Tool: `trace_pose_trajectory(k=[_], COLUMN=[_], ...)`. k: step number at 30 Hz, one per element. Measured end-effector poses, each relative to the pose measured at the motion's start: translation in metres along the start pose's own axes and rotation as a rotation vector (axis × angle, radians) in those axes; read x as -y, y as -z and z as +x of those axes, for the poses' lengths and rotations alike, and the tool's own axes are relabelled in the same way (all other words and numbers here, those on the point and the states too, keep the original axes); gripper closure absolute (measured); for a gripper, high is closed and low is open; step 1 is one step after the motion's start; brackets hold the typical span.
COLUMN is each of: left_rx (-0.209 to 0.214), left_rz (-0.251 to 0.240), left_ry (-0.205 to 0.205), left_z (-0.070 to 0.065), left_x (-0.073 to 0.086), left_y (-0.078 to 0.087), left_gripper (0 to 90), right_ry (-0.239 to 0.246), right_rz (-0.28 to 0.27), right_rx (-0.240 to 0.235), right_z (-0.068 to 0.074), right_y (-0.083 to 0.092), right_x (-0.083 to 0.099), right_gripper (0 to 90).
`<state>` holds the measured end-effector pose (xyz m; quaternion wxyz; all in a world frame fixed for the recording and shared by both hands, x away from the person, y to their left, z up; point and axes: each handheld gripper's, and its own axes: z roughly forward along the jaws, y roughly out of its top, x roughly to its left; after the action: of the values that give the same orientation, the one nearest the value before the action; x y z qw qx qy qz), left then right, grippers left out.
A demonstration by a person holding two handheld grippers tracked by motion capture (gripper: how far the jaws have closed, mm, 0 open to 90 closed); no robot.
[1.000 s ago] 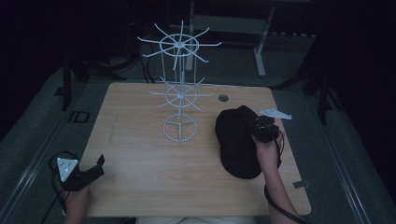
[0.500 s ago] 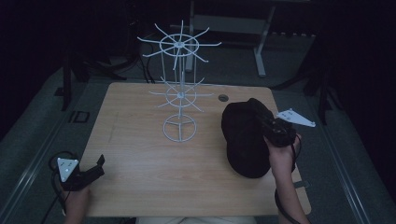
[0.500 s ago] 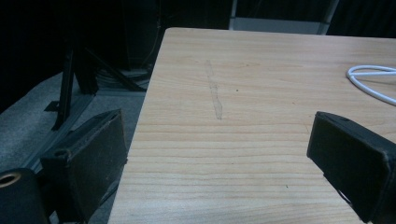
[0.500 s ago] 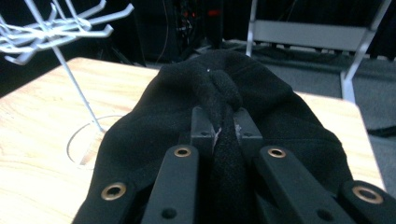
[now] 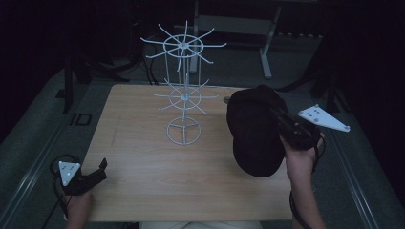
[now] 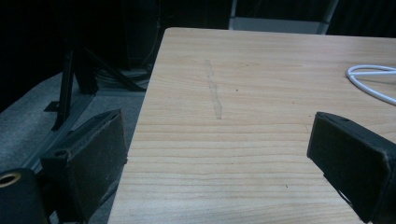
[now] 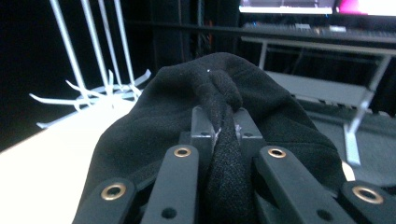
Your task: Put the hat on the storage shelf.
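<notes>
Black soft fabric cap (image 5: 255,130), right of frame: light, floppy, best pinched at a fold. Right gripper (image 7: 219,126) clamped on cloth; left gripper (image 6: 219,154) apart over wooden counter (image 5: 143,143).

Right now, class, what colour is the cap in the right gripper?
Black; the cap shows best in the high view.

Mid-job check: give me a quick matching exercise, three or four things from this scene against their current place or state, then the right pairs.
Things:
1. black fabric cap
2. white wire display rack with radiating hooks
3. left gripper
4. right gripper

States:
A. jaws wide apart, nothing between them, at the near left corner of the light wooden table
B. stands upright on its ring base at the table's middle
C. pinched by a fold, lifted at the table's right side
D. jaws clamped on dark cloth

Pairs: 1-C, 2-B, 3-A, 4-D
</notes>
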<state>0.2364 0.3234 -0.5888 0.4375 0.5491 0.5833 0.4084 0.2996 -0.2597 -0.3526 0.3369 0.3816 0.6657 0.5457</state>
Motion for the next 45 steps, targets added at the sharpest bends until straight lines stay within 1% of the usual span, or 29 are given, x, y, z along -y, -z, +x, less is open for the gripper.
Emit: trace_pose_trajectory(k=[3, 4, 8, 12, 14, 17, 18, 19, 20, 25, 28, 30, 34, 37, 40, 45], left_rx=[0.001, 0.002, 0.004, 0.007, 0.005, 0.004, 0.006, 0.005, 0.003, 0.001, 0.002, 0.006, 0.009, 0.009, 0.009, 0.007], left_rz=[0.001, 0.001, 0.0, 0.002, 0.001, 0.002, 0.003, 0.004, 0.004, 0.005, 0.006, 0.007, 0.007, 0.006, 0.006, 0.007], left_ry=[-0.005, -0.005, 0.002, 0.001, 0.003, 0.003, 0.003, 0.003, 0.005, -0.003, -0.001, 0.003, 0.005, 0.007, 0.006, 0.004], left_z=[0.0, 0.0, 0.0, 0.0, 0.0, 0.0, 0.0, 0.0, 0.0, 0.0, 0.0, 0.0, 0.001, 0.001, 0.001, 0.001], left_x=[0.0, 0.0, 0.0, 0.0, 0.0, 0.0, 0.0, 0.0, 0.0, 0.0, 0.0, 0.0, 0.0, 0.0, 0.0, 0.0], left_y=[0.0, 0.0, 0.0, 0.0, 0.0, 0.0, -0.001, -0.001, -0.001, -0.001, -0.001, -0.001, -0.001, -0.001, -0.001, -0.001], left_gripper=[5.2, 5.2, 5.2, 5.2, 5.2, 5.2, 5.2, 5.2, 5.2, 5.2, 5.2, 5.2, 5.2, 5.2, 5.2, 5.2], right_ry=[0.01, 0.012, 0.041, 0.066, 0.068, 0.087, 0.098, 0.098, 0.102, 0.116, 0.145, 0.162, 0.175, 0.189, 0.198, 0.2], right_rz=[-0.039, -0.059, -0.121, -0.184, -0.212, -0.258, -0.295, -0.295, -0.304, -0.343, -0.347, -0.34, -0.317, -0.282, -0.242, -0.203], right_rx=[-0.015, -0.018, -0.032, -0.061, -0.076, -0.084, -0.097, -0.097, -0.102, -0.155, -0.17, -0.18, -0.203, -0.225, -0.241, -0.267], right_z=[0.005, 0.008, 0.018, 0.03, 0.035, 0.045, 0.054, 0.054, 0.057, 0.075, 0.087, 0.095, 0.104, 0.11, 0.112, 0.113], right_y=[0.007, 0.01, 0.02, 0.028, 0.03, 0.034, 0.036, 0.036, 0.037, 0.031, 0.024, 0.017, 0.004, -0.007, -0.017, -0.025], right_x=[-0.014, -0.021, -0.042, -0.064, -0.074, -0.089, -0.097, -0.097, -0.1, -0.116, -0.123, -0.126, -0.127, -0.121, -0.113, -0.098], right_gripper=[82.6, 82.6, 82.7, 82.6, 82.6, 82.6, 82.6, 82.6, 82.6, 82.5, 82.5, 82.5, 82.5, 82.5, 82.5, 82.4])
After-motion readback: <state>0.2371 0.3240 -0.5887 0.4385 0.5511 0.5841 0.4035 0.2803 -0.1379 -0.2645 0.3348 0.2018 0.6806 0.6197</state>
